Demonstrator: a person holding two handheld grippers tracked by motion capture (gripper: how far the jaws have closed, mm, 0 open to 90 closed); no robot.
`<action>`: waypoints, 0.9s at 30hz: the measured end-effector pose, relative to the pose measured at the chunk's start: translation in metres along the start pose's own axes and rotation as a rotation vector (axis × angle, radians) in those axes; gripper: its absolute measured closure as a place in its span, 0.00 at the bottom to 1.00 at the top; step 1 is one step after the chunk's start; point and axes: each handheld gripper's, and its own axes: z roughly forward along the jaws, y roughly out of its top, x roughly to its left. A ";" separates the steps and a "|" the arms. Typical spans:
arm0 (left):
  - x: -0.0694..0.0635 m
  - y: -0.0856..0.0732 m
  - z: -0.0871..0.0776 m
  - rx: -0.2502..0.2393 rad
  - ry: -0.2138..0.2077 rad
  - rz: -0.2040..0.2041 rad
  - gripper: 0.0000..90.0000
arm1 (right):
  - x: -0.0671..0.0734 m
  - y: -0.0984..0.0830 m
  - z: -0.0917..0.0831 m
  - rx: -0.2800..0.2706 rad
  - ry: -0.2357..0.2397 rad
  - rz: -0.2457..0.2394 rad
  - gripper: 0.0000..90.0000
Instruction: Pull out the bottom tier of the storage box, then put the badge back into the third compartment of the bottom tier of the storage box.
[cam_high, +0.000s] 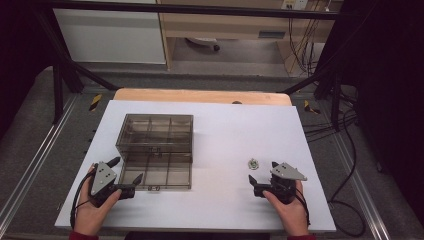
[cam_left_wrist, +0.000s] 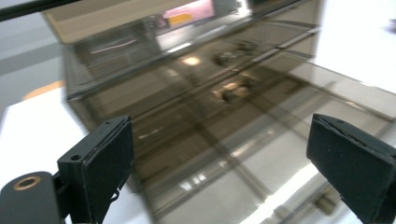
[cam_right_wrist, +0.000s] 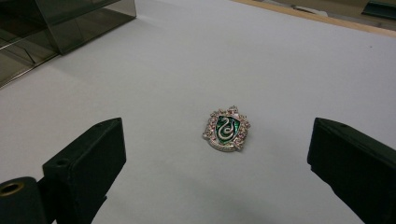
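Right gripper view: small rigid metal badge (cam_right_wrist: 226, 129), light, flat, slippery. I hold the right gripper (cam_right_wrist: 219, 168) wide, empty; grip the badge's opposite edges.

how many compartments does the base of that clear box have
6: the organizer box lies open, and its base tray shows two rows of three compartments, left, middle and right. The raised lid behind partly covers the back row.

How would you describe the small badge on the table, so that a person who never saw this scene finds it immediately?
Start from the white table top and pass the smoky transparent compartment box toward the right side. There, just in front of the open right gripper, lies a small shield-shaped badge. Its green centre with a silver snake and its pale sparkling stone border mark it out.
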 end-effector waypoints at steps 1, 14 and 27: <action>0.003 -0.001 -0.001 -0.009 0.008 -0.015 0.09 | 0.000 0.000 0.000 0.002 0.000 0.001 0.05; 0.013 -0.005 -0.004 -0.039 0.062 -0.085 0.07 | 0.000 0.007 0.010 0.070 -0.030 0.020 0.04; 0.012 -0.009 -0.005 -0.072 0.124 -0.093 0.04 | -0.011 0.044 0.039 0.156 -0.024 0.021 0.06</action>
